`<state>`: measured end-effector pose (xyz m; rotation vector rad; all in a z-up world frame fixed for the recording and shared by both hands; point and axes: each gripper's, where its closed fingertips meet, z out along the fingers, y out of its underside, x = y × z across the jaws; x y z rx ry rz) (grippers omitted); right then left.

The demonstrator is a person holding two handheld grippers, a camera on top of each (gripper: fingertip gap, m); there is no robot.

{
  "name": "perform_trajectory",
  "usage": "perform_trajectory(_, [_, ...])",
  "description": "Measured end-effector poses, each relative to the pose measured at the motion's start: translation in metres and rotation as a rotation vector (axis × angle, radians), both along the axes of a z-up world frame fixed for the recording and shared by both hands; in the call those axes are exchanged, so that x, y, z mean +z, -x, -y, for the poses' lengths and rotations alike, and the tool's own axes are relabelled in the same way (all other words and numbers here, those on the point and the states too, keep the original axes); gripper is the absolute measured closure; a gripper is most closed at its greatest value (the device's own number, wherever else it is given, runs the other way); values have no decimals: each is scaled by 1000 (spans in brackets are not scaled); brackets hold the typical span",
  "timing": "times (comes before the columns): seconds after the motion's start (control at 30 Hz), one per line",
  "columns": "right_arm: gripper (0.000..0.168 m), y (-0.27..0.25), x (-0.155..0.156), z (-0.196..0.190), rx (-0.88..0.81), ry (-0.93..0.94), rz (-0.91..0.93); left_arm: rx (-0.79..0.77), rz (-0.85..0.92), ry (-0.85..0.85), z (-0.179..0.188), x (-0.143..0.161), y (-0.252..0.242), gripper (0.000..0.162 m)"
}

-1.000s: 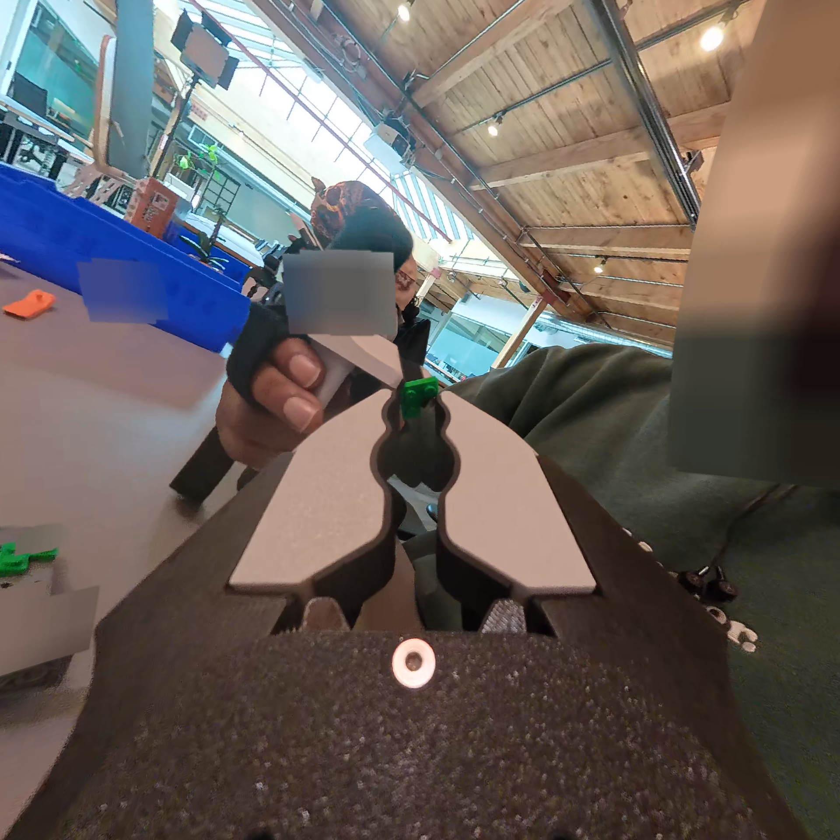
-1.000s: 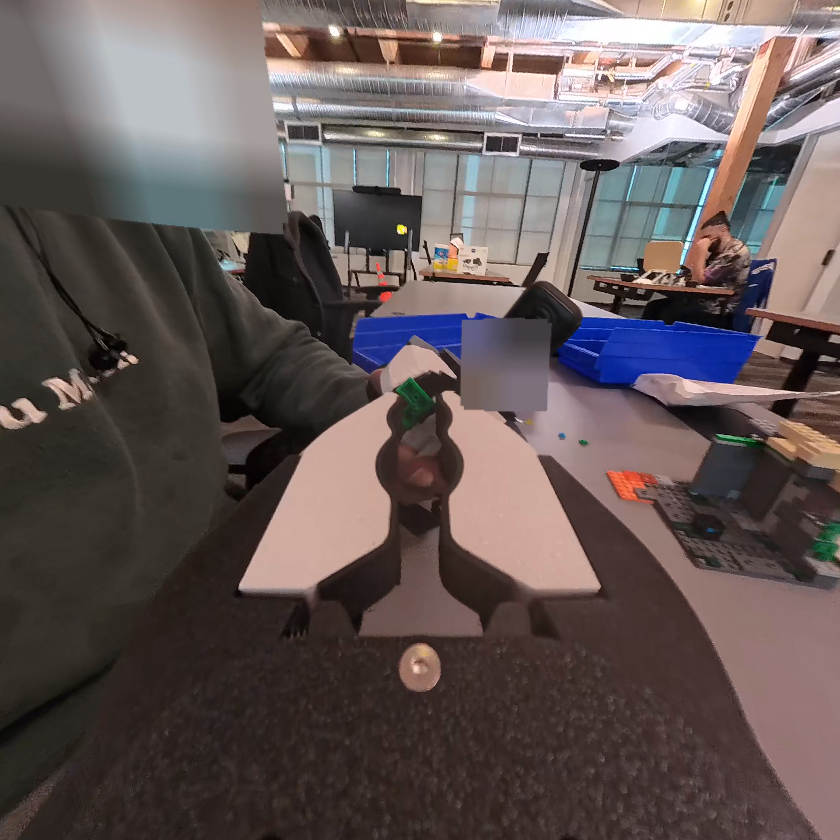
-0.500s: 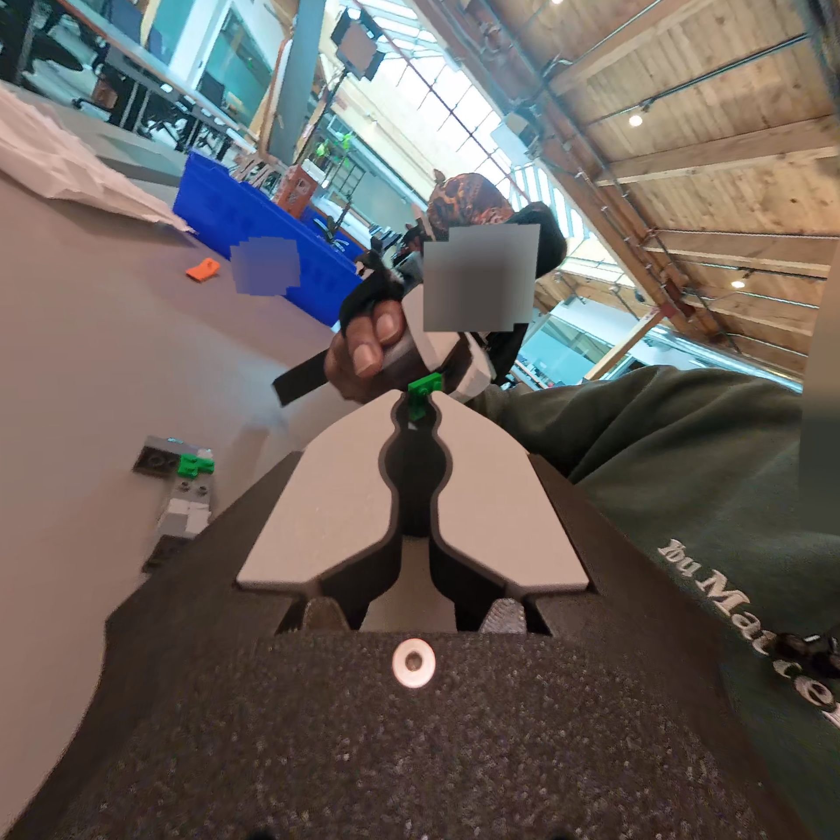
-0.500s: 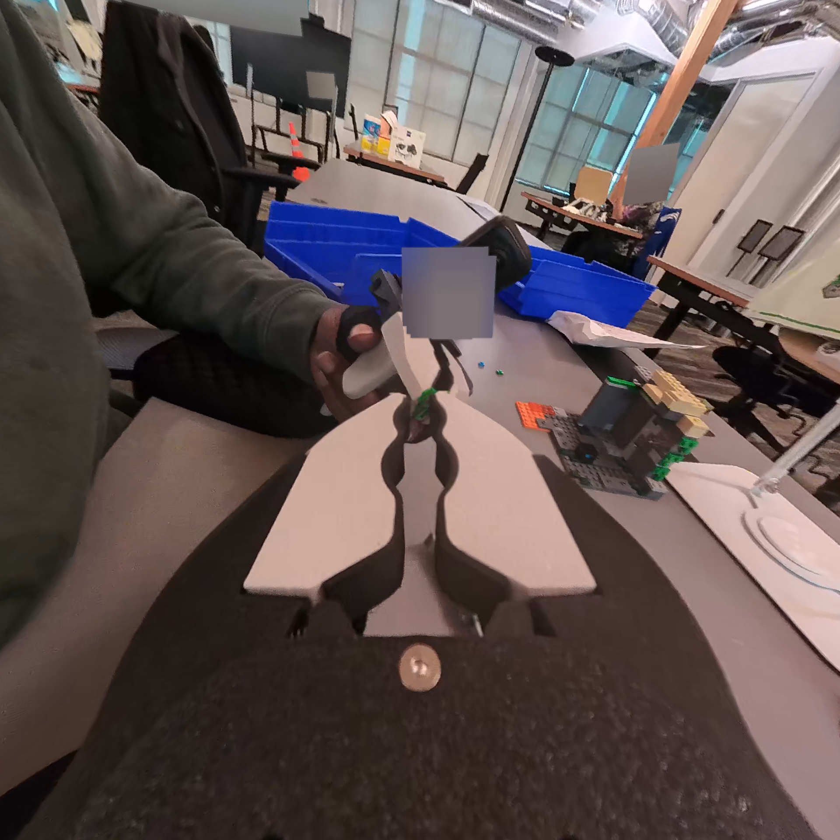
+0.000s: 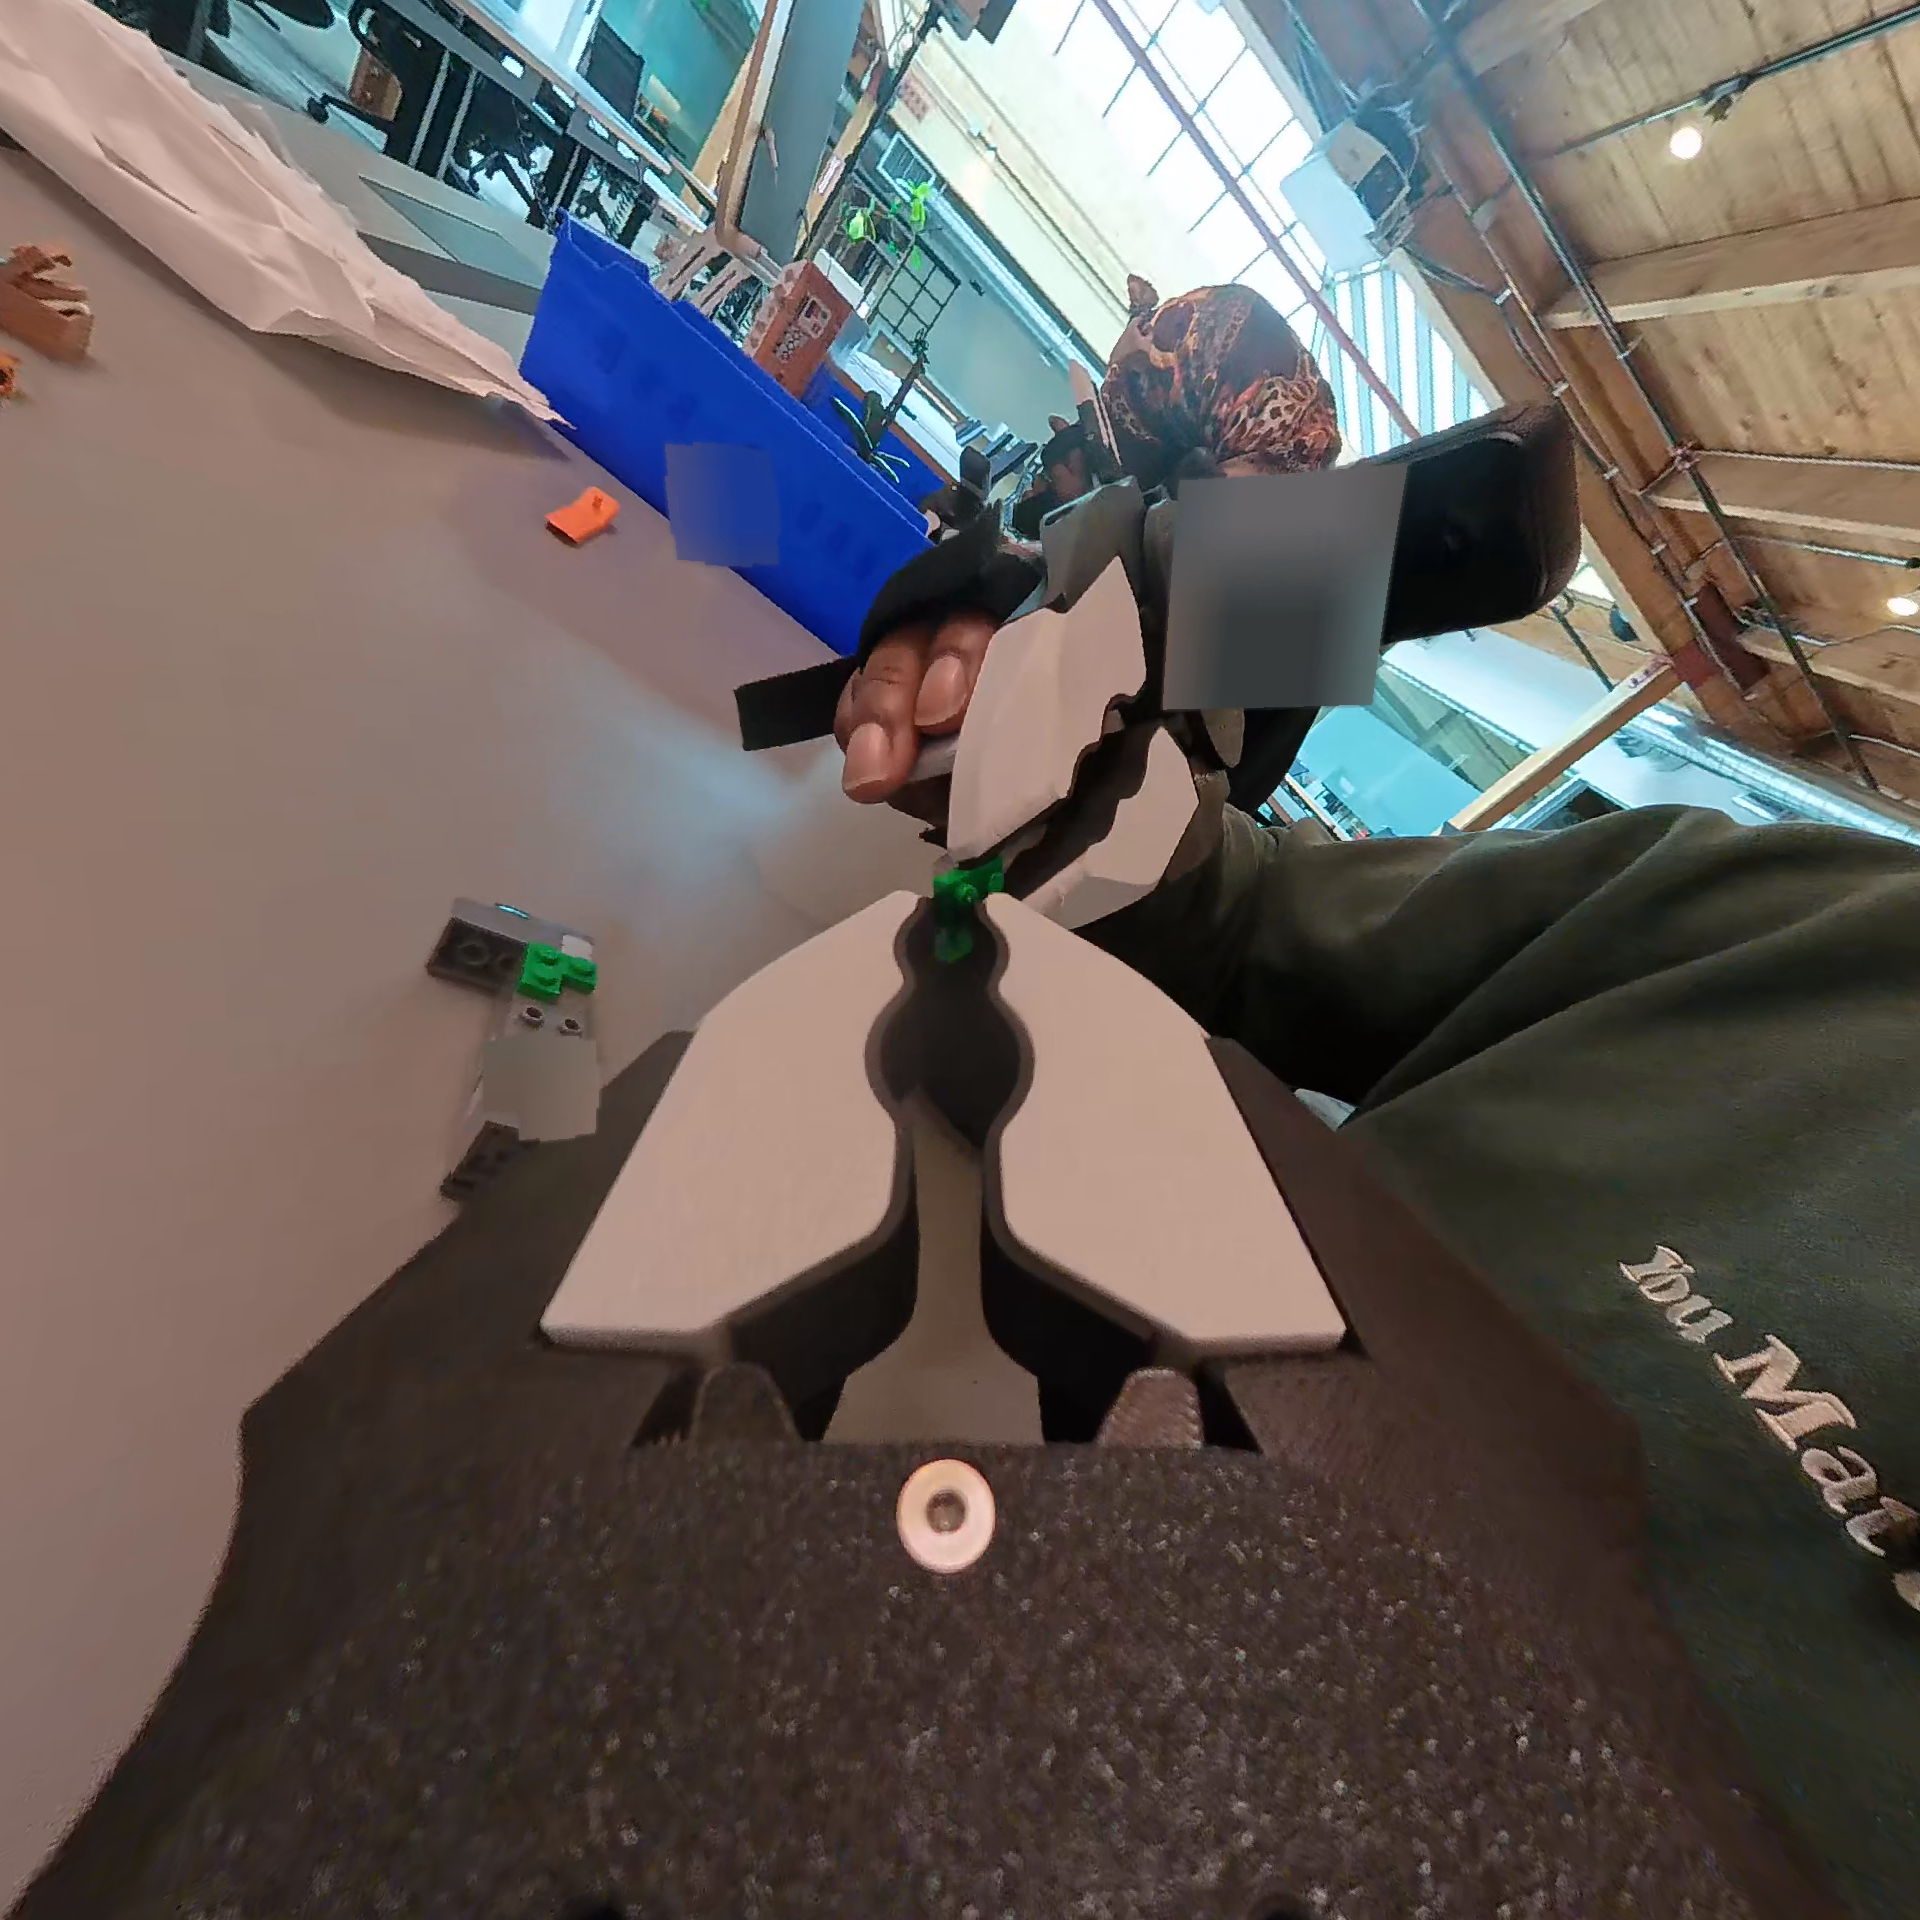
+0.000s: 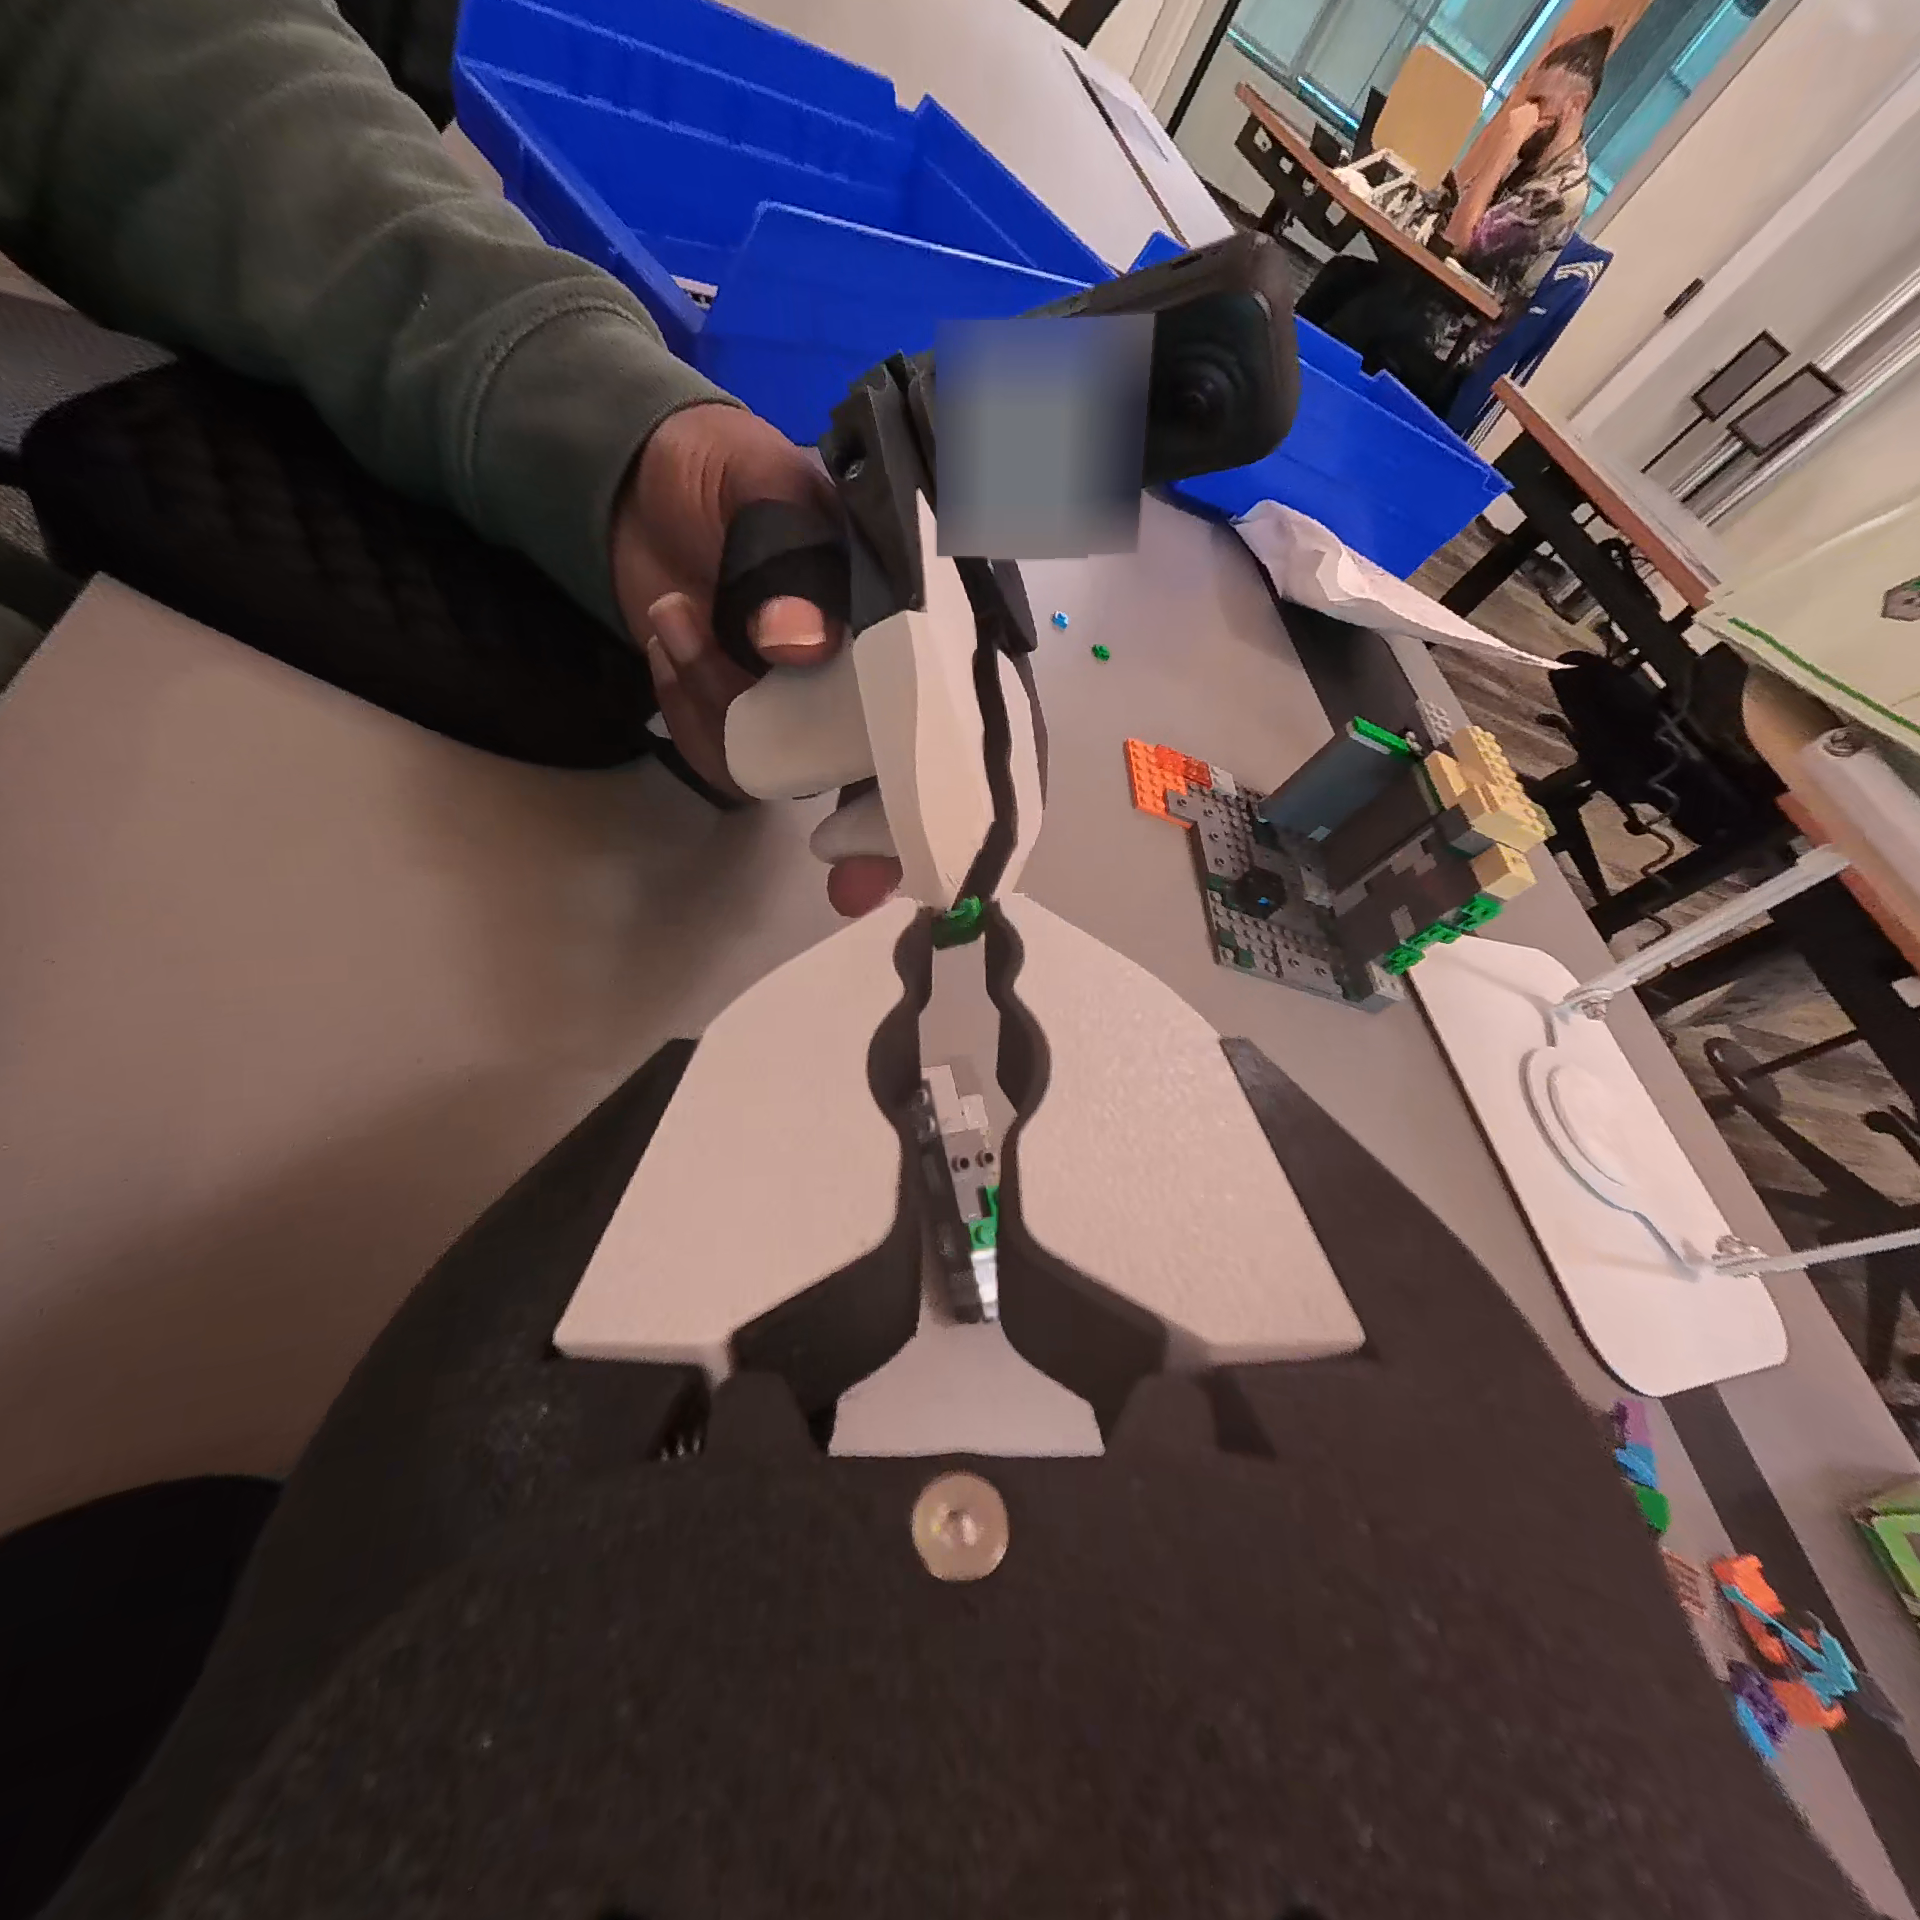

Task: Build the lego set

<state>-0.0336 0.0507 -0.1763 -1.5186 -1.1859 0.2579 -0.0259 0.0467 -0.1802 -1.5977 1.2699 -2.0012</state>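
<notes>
Pinching, left wrist view: the left tool (image 5: 961, 920) has its tips nearly together on a tiny green lego piece (image 5: 958, 914), held in the air above the counter (image 5: 260, 727).
Meeting tool: the right tool (image 5: 982, 847) comes in tip to tip from above and touches the same piece; which one bears it I cannot tell.
Counter, left side: a small grey and green sub-build (image 5: 520, 997) lies flat near the left tool's body; an orange brick (image 5: 582, 513) sits by the blue bin (image 5: 727, 436).
Gripping, right wrist view: the right tool (image 6: 961, 920) is narrow, tips on the green lego piece (image 6: 958, 923), the left tool (image 6: 977, 873) above it.
Main build: the lego model (image 6: 1351, 873) stands well apart toward the counter's right edge.
Handling: the piece is likely light, stiff and slick, easily flicked away; hold its flat faces, with gentle pressure.
</notes>
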Motion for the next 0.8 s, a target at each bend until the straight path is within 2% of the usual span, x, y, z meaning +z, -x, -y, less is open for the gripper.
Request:
perform_trajectory(0.43, [161, -3, 7, -8, -49, 32, -208, 1, 50, 29, -4, 5, 1, 151])
perform_trajectory(0.8, [161, -3, 6, -10, -50, 26, -241, -11, 52, 40, -4, 6, 2, 155])
